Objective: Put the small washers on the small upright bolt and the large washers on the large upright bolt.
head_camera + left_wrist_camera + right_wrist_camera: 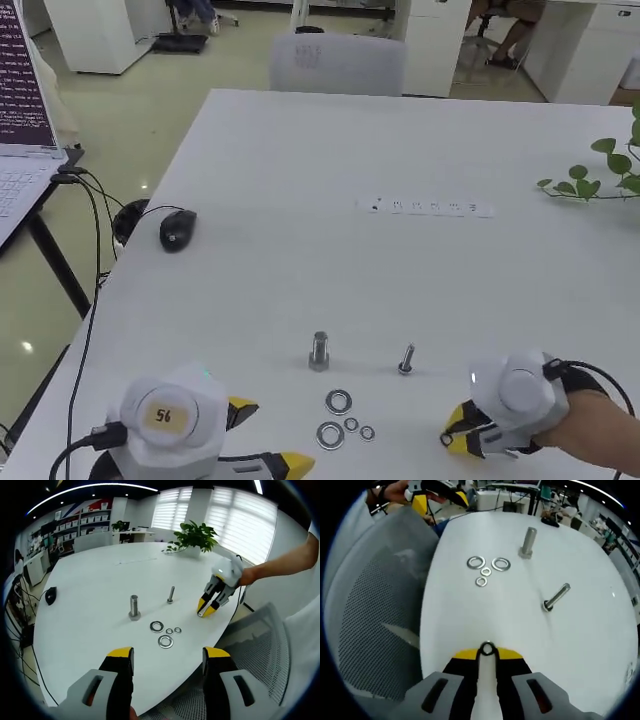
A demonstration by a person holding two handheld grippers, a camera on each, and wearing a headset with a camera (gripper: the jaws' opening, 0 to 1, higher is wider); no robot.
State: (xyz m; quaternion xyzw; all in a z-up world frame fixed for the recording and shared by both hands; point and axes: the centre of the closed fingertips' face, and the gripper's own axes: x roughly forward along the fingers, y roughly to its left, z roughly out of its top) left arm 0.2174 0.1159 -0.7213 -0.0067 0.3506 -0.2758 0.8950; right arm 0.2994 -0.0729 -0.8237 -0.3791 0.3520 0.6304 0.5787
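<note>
The left gripper [268,436] sits lowest in the head view, over the near edge of the white worktop [300,180], its fingers [120,655] wide apart with nothing between them; to its right, a little farther in, the large bolt [319,351] stands upright on its head; nearer than that bolt the 4 washers lie flat in a loose cluster, the 2 large washers [338,402] one behind the other and the 2 small washers [351,424] just to their right, none on either bolt; the small bolt [406,359] stands upright to the right of the large one, apart from it; further right the right gripper [455,432], held in a hand [590,425], points left toward the washers with its fingers [512,657] together. Farther back, an open laptop [15,110] stands off the worktop's left side; on the worktop lie a black mouse [177,229] and a white power strip [425,207]; a leafy plant [600,175] reaches in at the right edge.
</note>
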